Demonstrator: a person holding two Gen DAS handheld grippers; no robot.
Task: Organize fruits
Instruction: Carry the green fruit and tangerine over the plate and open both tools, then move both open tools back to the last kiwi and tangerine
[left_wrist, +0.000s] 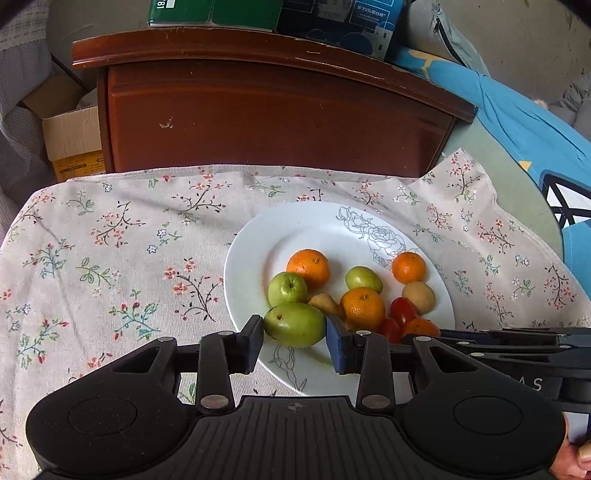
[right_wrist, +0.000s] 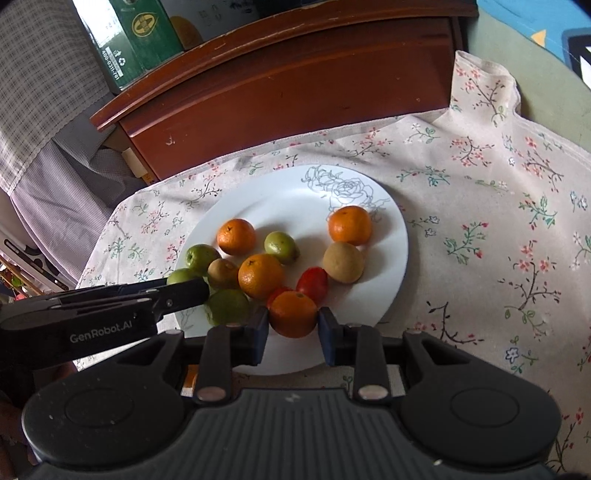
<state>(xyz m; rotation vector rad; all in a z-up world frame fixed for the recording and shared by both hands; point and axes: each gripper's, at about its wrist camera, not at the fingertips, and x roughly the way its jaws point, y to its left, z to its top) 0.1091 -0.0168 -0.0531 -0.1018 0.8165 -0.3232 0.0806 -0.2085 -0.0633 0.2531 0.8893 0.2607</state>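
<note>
Here, a glossy white plate (left_wrist: 258, 236) w/ a grey line-drawn rose sits on a matte floral cloth (left_wrist: 110, 258) over the bench, in front of a scuffed red-brown wooden cabinet (left_wrist: 258, 118). The plate carries smooth round fruit: pebbly-skinned oranges, waxy green ones, dull tan ones, shiny red tomatoes. The left hand-held gripper (left_wrist: 294, 334) points steeply down over the plate's near rim, blue pads clamped on a big oval green fruit (left_wrist: 294, 324), one pad on each side. The right hand-held gripper (right_wrist: 293, 328) tilts down the same way, just beside the left one, its pads pressing both sides of an orange (right_wrist: 293, 314). In the right wrist view the left unit's black fingers come in from the left side, next to the green fruit (right_wrist: 227, 306). Beyond the held orange, touching or near it, sit a red tomato (right_wrist: 313, 282) and another orange (right_wrist: 260, 275); a tan fruit (right_wrist: 343, 262) lies further out to the right. A fingertip (left_wrist: 576, 458) shows at the lower right edge.
</note>
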